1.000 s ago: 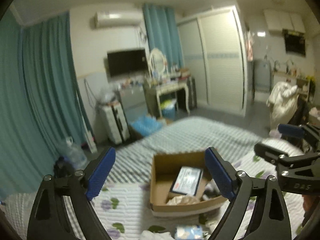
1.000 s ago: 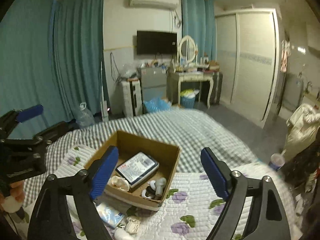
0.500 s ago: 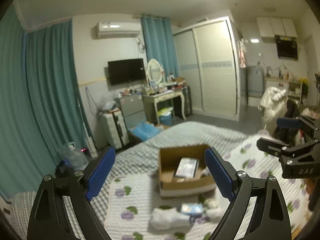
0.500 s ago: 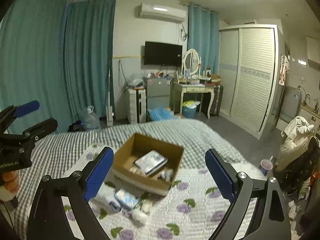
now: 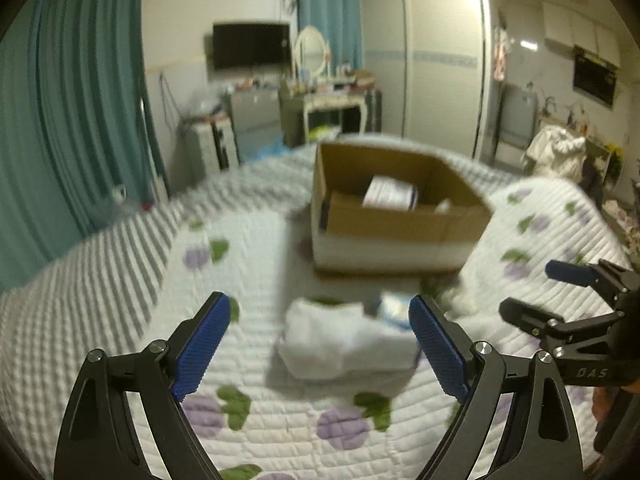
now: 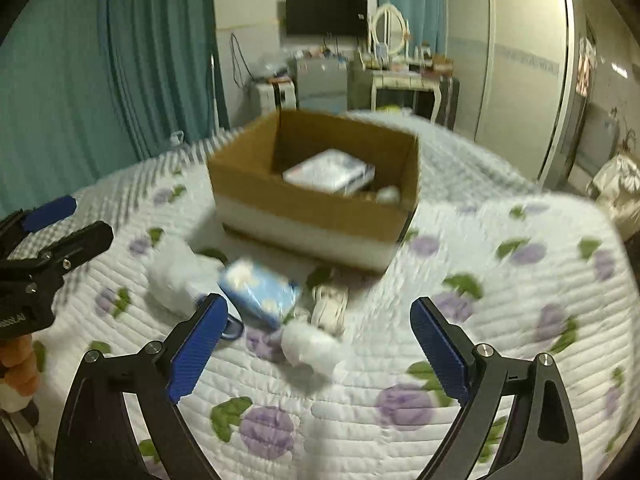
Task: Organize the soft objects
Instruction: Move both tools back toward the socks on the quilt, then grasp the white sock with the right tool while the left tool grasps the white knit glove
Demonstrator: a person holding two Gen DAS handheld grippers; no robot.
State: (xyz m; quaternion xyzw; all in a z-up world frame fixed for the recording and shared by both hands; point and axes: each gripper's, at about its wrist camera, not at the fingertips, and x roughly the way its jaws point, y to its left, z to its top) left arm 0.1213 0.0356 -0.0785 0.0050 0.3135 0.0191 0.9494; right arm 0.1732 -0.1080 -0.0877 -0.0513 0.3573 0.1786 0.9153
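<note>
Left gripper (image 5: 318,340): blue-padded fingers spread wide, holding nothing, angled down over the bed.
Right gripper (image 6: 318,346): also spread wide and empty; in the left view it shows at the right edge.
White soft bundle (image 5: 344,338): lies on the quilt between the left gripper's fingers — whether they touch it cannot be told through the blur.
Blue packet (image 6: 260,292): just ahead of the right gripper's left finger, beside a small white roll (image 6: 310,346).
Cardboard box (image 6: 316,216): open, farther back on the bed, with a flat white package (image 6: 330,170) inside.
Quilt (image 6: 500,320): white with purple flowers — covers the bed under everything.
</note>
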